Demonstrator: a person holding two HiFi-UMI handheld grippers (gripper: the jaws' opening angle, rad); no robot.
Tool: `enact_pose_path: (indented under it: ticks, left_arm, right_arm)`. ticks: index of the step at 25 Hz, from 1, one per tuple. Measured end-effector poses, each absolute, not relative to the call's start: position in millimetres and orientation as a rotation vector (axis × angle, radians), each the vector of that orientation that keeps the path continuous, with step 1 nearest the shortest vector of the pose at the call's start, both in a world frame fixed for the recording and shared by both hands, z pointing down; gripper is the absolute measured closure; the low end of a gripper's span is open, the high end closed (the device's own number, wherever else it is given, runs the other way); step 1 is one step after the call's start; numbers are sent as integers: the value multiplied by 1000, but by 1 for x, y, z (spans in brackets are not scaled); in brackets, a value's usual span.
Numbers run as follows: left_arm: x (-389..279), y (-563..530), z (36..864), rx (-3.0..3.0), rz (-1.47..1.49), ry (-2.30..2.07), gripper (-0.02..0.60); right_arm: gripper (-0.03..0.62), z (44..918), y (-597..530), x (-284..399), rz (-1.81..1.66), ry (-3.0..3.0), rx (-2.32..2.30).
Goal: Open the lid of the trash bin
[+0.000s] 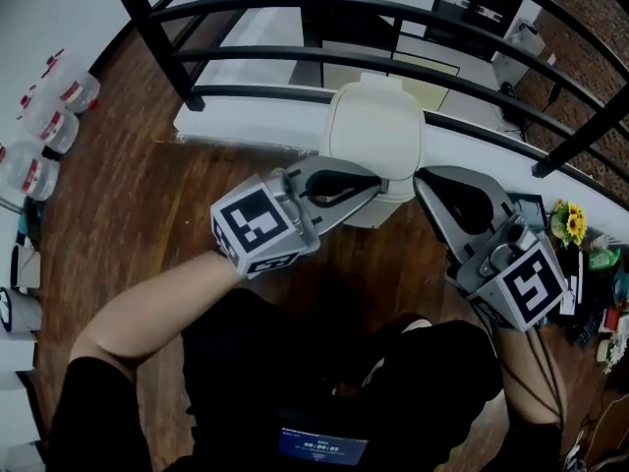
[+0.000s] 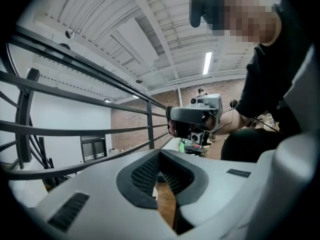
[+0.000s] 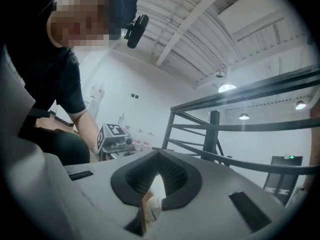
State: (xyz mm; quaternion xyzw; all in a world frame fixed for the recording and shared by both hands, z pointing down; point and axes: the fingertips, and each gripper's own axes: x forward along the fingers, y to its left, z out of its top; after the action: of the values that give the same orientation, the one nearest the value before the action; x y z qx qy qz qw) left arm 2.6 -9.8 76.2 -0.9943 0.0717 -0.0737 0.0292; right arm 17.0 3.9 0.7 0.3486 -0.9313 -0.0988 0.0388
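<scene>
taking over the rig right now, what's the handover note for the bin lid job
Left gripper: jaws together, holding nothing, tip at the front edge of the lid; contact can't be told.
Right gripper: jaws together, empty, just right of the trash bin.
The bin stands on the wood floor by the black railing, lid down.
Done: nothing on the lid yet.
Left: catch the front edge and lift the lid open.
</scene>
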Motion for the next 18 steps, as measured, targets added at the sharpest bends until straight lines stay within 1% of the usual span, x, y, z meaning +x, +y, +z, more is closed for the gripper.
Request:
enact_pose_path:
  ticks: [5, 9, 15, 18]
  left_arm:
    - [-1, -32, 145, -3221, -266, 159, 565]
    - [10, -32, 197, -3189, -369, 93, 561]
    - [38, -32, 261, -3244, -339, 180, 561]
    - [41, -35, 296, -3281, -371, 247, 561]
  right_arm:
    - [574, 53, -20, 35, -186, -2898, 1071]
    - [573, 113, -28, 46, -111, -2851, 1010]
    - [574, 180, -28, 48, -17, -2865, 926]
    - [572, 220, -27, 46, 8, -2831, 881]
